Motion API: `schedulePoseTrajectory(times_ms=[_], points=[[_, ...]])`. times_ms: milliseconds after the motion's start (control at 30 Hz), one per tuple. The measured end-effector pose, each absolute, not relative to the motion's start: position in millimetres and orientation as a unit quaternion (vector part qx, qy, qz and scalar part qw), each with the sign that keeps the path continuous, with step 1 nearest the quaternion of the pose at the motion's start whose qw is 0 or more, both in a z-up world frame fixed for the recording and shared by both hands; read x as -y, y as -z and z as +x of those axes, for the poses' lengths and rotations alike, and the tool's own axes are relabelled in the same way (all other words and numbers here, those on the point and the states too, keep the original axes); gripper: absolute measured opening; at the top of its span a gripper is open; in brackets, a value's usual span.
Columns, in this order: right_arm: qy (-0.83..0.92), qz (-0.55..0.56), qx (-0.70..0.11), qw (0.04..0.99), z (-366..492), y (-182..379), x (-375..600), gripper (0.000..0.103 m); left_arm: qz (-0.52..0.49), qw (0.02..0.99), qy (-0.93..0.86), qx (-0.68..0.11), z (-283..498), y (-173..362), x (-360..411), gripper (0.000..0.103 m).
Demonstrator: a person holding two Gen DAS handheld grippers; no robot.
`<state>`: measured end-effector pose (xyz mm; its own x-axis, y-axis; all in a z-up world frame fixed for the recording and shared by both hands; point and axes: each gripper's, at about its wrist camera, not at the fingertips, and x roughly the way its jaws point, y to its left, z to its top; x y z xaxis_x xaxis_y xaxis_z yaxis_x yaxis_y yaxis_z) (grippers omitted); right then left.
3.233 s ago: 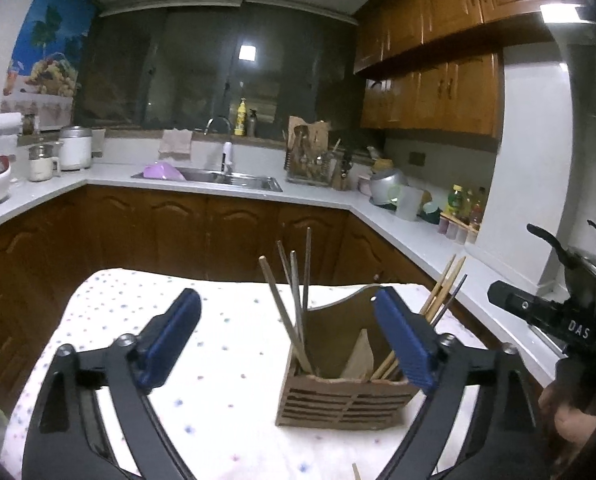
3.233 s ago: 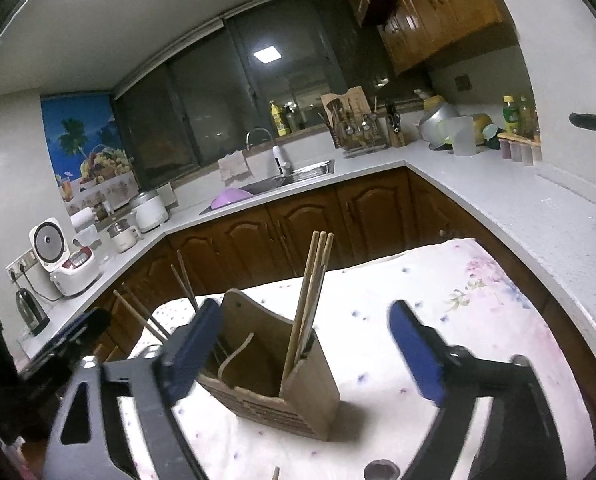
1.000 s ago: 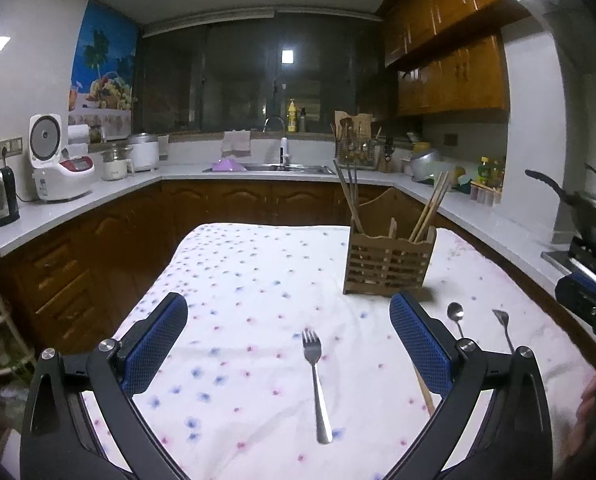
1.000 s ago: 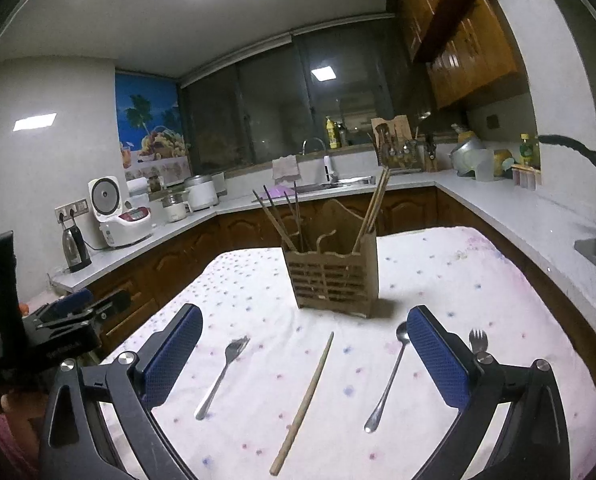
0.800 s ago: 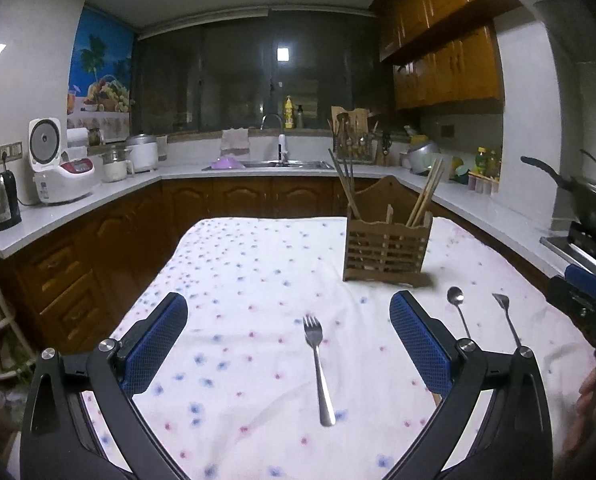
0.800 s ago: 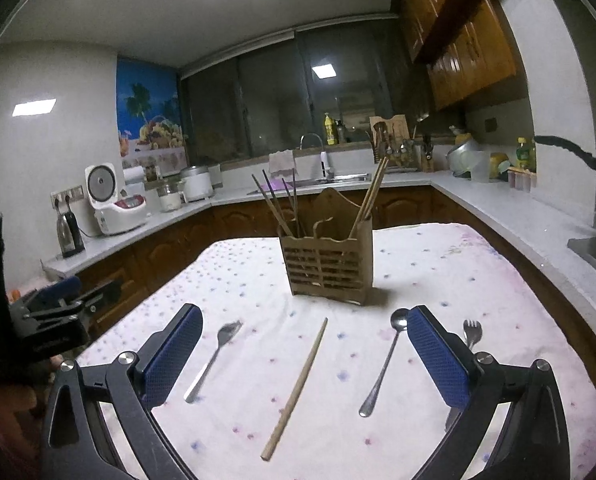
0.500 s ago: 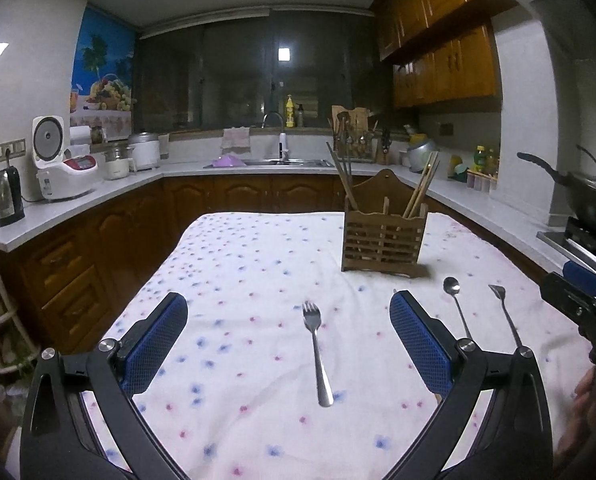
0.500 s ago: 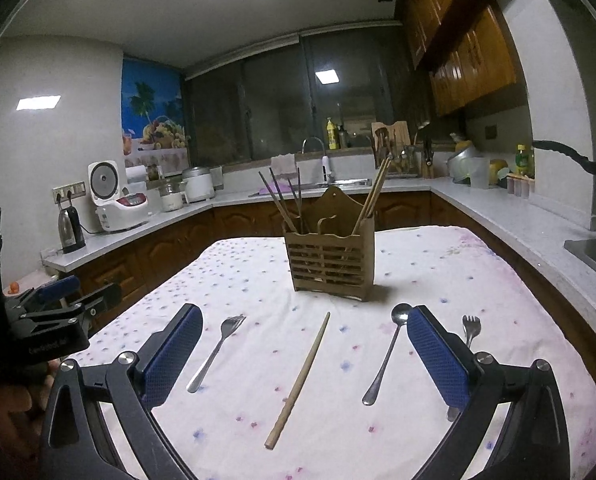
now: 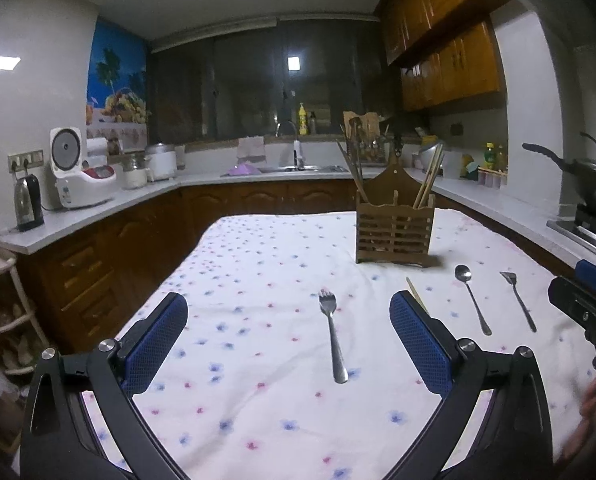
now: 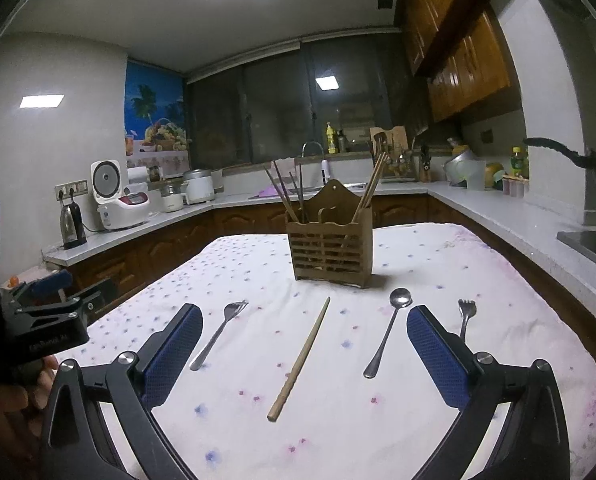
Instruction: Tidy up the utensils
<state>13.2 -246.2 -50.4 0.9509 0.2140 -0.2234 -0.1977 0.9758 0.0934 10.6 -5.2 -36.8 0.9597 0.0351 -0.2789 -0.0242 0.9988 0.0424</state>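
Right wrist view: both grippers, right gripper [image 10: 304,344] and left gripper [image 9: 288,334], gape wide and empty above the chopstick [image 10: 300,358] and fork [image 9: 332,336].

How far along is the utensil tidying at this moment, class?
Done: chopsticks stand in the wooden holder. In hand: nothing; the left hand-held gripper and right hand-held gripper are open. Left: two forks, the spoon and one loose chopstick lie on the tablecloth.

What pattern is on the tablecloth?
White tablecloth dotted with small blue and pink flowers, clearest in the left wrist view.
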Motion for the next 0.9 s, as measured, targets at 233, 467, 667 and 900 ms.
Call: schedulePoseTrajectory(times_ms=[233,467,667,900], points=[[-0.093,0.038,-0.111,0.989,10,54,250,0.103,0.016,0.988,-0.013,-0.151,8,44,3,0.103],[-0.089,0.05,-0.113,0.988,11,56,256,0.103,0.012,0.988,-0.017,-0.155,9,45,2,0.103],[-0.087,0.046,-0.107,0.989,8,58,256,0.103,0.012,0.988,-0.018,-0.155,8,46,3,0.103],[-0.088,0.05,-0.111,0.989,7,60,258,0.103,0.012,0.988,-0.017,-0.155,8,46,3,0.103]])
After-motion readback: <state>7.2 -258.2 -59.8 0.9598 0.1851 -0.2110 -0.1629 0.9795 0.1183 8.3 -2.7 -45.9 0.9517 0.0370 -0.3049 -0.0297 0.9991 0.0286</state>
